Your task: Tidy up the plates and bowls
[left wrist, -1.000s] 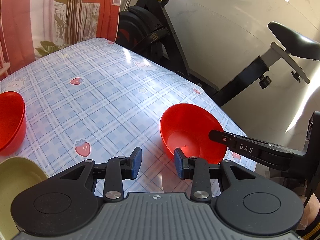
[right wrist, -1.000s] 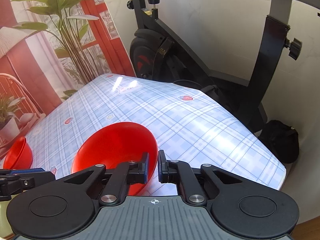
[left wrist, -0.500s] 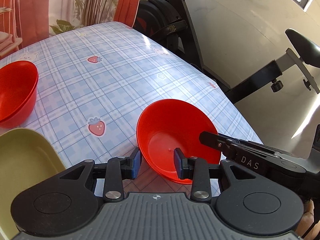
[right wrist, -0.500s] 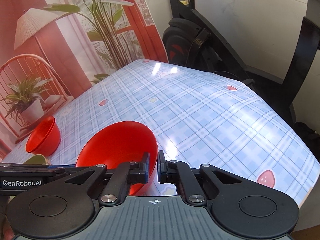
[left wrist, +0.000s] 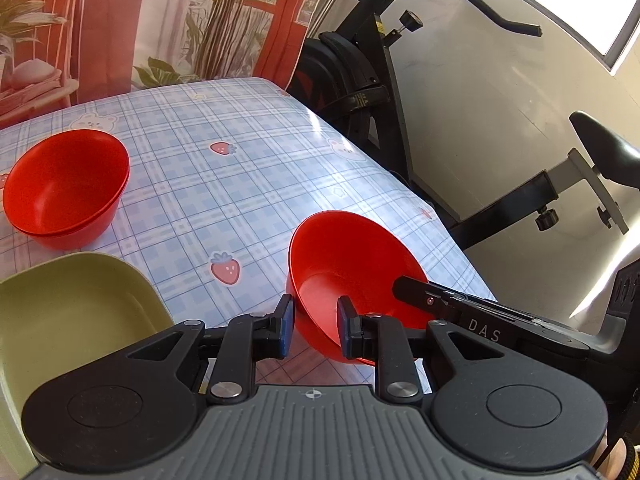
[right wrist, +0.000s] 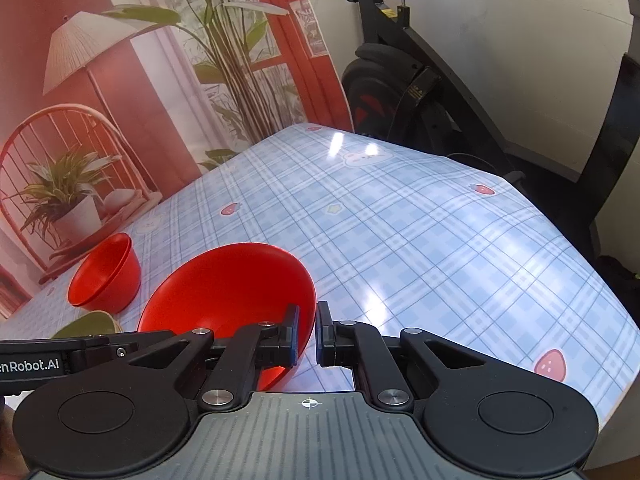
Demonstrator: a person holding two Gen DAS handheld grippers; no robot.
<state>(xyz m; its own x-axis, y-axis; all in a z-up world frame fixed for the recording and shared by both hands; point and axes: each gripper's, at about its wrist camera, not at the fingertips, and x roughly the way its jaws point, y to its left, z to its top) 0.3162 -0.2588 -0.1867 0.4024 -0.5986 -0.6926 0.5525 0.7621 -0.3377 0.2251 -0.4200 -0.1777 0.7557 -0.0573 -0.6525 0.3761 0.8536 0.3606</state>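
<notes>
Blue checked worktop (left wrist: 248, 184) carries my target, stacked red plastic bowls (left wrist: 64, 188), far left. My right tool (right wrist: 306, 338) pinches the tilted red bowl's (right wrist: 228, 284) rim; my left tool (left wrist: 314, 326) straddles it, spread.

A tilted red bowl (left wrist: 352, 276) is seen near the desk's right edge, its near rim set between the jaws of the left gripper (left wrist: 314, 326), one blue pad outside the wall and one inside; whether the pads press it cannot be told. The bowl's far rim is met by the right gripper (left wrist: 460, 304), marked DAS. Two nested red bowls (left wrist: 66, 186) are placed at far left on the checked desk (left wrist: 240, 184), just behind a green plate (left wrist: 68, 312). An exercise bike (left wrist: 380, 80) is seen beyond the desk.
</notes>
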